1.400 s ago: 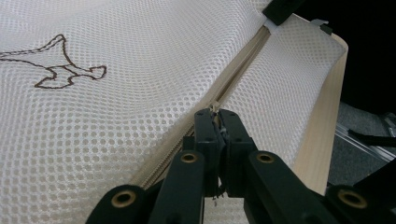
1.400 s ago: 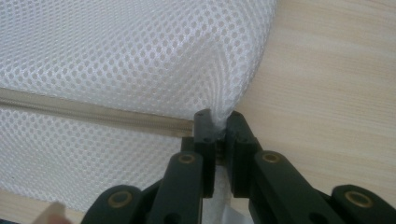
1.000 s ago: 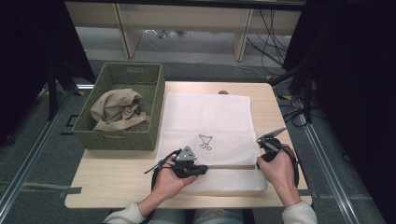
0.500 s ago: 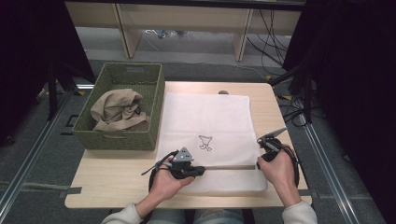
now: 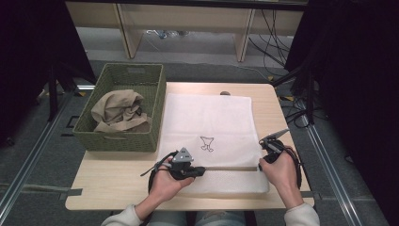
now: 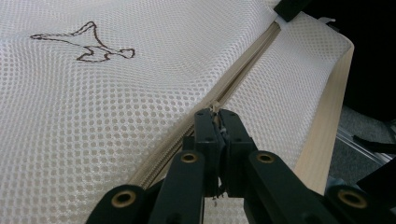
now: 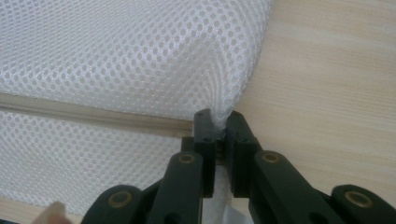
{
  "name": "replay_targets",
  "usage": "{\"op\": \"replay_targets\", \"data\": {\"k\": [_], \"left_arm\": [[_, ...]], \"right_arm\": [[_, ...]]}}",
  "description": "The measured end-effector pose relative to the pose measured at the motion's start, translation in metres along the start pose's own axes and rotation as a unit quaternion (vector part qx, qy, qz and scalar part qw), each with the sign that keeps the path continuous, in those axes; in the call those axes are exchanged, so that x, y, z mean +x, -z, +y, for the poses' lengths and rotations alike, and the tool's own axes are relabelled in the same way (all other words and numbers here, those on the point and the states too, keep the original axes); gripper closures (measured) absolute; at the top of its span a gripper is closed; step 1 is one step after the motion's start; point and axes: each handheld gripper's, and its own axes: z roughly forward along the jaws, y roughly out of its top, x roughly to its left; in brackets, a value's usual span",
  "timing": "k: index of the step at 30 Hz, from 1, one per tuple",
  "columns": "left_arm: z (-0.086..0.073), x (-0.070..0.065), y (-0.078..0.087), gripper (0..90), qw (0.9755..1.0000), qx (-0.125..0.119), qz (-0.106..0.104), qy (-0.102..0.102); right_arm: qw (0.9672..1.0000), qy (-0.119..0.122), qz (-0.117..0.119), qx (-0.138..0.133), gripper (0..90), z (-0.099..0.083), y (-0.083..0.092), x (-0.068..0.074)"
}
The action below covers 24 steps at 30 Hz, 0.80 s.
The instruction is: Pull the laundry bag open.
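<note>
Here we are pinching the zipper pull (image 6: 215, 112) with the left fingers (image 6: 219, 122) and the bag's (image 5: 207, 122) corner with the right fingers (image 7: 218, 122) on the desk (image 5: 113, 179), risking mesh snagging or slipping.

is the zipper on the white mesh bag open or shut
Mostly shut: the zipper on the mesh bag runs closed ahead of the left gripper, which pinches its pull. Behind the jaws, cannot tell.
</note>
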Motion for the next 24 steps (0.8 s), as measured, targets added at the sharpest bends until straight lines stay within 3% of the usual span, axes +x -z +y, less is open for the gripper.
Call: {"op": "replay_targets", "data": {"k": [2, 7, 9, 12, 14, 16, 18, 19, 20, 22, 24], "left_arm": [[0.0, 0.0, 0.003, 86.6, 0.9999, 0.003, -0.002, 0.011], [-0.005, 0.004, 0.011, 86.6, 0.9998, -0.003, 0.009, 0.015], [-0.007, 0.005, 0.013, 86.6, 0.9999, 0.001, 0.001, 0.016], [-0.007, 0.005, 0.013, 86.5, 0.9998, -0.002, 0.009, 0.015], [-0.007, 0.006, 0.014, 86.6, 0.9999, 0.003, 0.009, 0.004], [-0.007, 0.004, 0.013, 86.6, 0.9997, -0.008, 0.007, 0.02], [-0.007, 0.004, 0.013, 86.6, 0.9998, -0.007, 0.009, 0.02], [-0.007, 0.005, 0.015, 86.6, 0.9999, 0.0, 0.013, 0.005], [-0.007, 0.006, 0.015, 86.6, 0.9999, -0.002, 0.007, 0.009], [-0.008, 0.007, 0.018, 86.6, 0.9999, -0.003, 0.009, 0.013], [-0.009, 0.006, 0.019, 86.6, 0.9998, -0.003, 0.011, 0.014]], "right_arm": [[1.0, 0.002, -0.005, -0.001, 85.2, 0.0, 0.0, -0.001], [1.0, 0.001, -0.005, -0.002, 85.2, 0.0, 0.001, -0.002], [0.9998, 0.014, -0.001, -0.01, 85.2, 0.0, 0.0, -0.003], [1.0, 0.003, -0.001, -0.002, 85.2, 0.0, 0.0, 0.0], [1.0, 0.001, 0.0, -0.001, 85.2, 0.0, 0.0, 0.0], [1.0, 0.0, 0.003, -0.001, 85.2, 0.0, 0.0, -0.001], [1.0, 0.0, 0.003, -0.001, 85.2, 0.0, 0.0, -0.001], [1.0, 0.0, 0.004, -0.001, 85.2, 0.0, 0.0, -0.001], [0.9999, -0.011, -0.001, 0.001, 85.2, 0.0, 0.001, 0.0], [1.0, 0.006, 0.0, -0.006, 85.2, 0.0, 0.0, -0.004], [0.9998, -0.021, 0.001, 0.004, 85.2, 0.0, 0.002, 0.0]]}}
